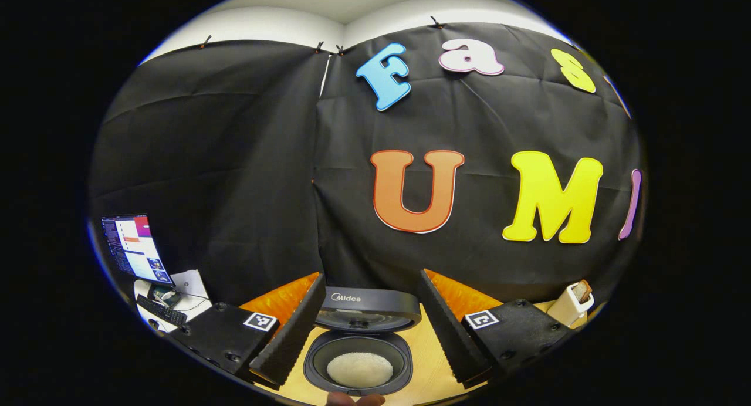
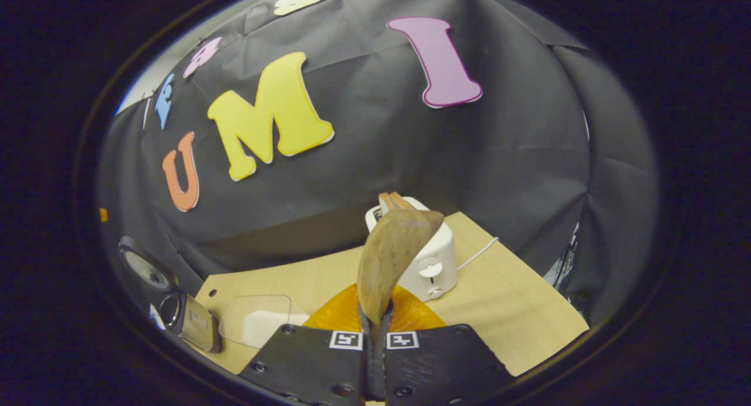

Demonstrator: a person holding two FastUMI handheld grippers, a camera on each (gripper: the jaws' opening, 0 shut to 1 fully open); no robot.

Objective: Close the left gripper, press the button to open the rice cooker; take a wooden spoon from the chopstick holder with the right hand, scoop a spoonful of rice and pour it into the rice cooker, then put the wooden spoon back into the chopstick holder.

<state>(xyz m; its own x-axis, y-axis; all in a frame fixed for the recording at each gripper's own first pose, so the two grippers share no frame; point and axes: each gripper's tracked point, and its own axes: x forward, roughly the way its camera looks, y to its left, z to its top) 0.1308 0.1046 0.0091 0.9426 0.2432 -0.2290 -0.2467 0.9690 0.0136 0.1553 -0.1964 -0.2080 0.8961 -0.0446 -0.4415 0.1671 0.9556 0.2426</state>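
1. The rice cooker point(image 1: 359, 341) stands open on the light wooden table point(image 1: 431, 359), its lid point(image 1: 369, 309) tipped up toward the black cloth wall on the far side, so the inner pot faces upward and is free to receive rice.

2. A pale mound of rice point(image 1: 359, 369) lies at the bottom of the pot, which suggests the pouring step is already done or under way.

3. The left gripper point(image 1: 366, 330) hangs above the cooker with its fingers spread wide to either side of the pot, touching nothing; the lid needs no more pressing, so it appears simply to wait clear of the opening.

4. The right gripper point(image 2: 375, 335) is pressed together on the handle of the wooden spoon point(image 2: 390, 256), pinching it low between both fingers so the bowl rises upright in front of the camera.

5. The spoon's bowl looks empty, so nothing can spill as it travels.

6. Just beyond the spoon stands the white chopstick holder point(image 2: 431, 262), with other wooden utensils poking from its top; the spoon is aimed its way, likely for its return.

7. In the left gripper view the holder sits at the far right of the table, well apart from the cooker.
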